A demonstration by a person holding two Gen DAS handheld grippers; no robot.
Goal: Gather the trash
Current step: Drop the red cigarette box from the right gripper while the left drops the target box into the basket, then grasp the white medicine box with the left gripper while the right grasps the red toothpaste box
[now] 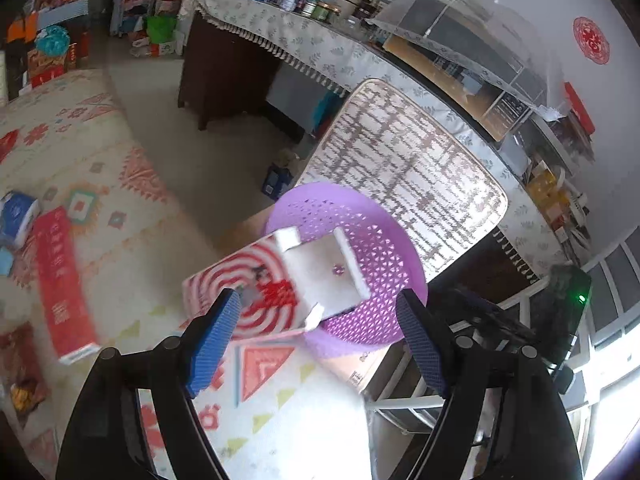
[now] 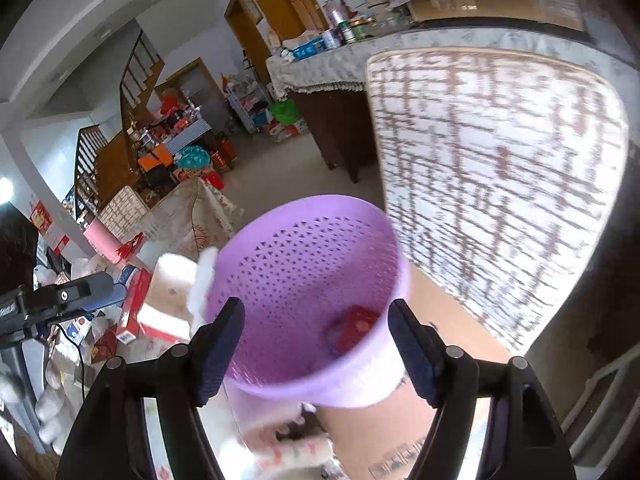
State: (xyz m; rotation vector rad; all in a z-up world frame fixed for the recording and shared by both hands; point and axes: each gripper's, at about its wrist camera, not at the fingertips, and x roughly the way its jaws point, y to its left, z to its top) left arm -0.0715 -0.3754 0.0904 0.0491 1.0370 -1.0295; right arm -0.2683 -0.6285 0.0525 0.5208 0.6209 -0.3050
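A purple perforated basket [image 1: 372, 256] [image 2: 304, 264] stands on a brown cardboard box [image 2: 404, 420] by the patterned table. A red-and-white spiral carton [image 1: 248, 280] with open white flaps leans its open end over the basket's rim; it shows blurred white in the right wrist view [image 2: 172, 284]. My left gripper [image 1: 318, 300] [image 2: 80, 296] is open just behind the carton. The left pad [image 1: 224, 320] overlaps the carton's corner, and the right pad stands clear of it. My right gripper [image 2: 316, 308] hangs open over the basket's mouth with nothing between its fingers. A red packet [image 2: 356, 326] lies inside.
On the patterned tablecloth [image 1: 120, 208] lie a long red box [image 1: 60, 280], a blue tissue pack [image 1: 18, 216] and a dark wrapper [image 1: 20, 364]. A woven chair back [image 1: 400, 164] stands right behind the basket. A long cloth-covered counter [image 1: 280, 28] with jars runs beyond.
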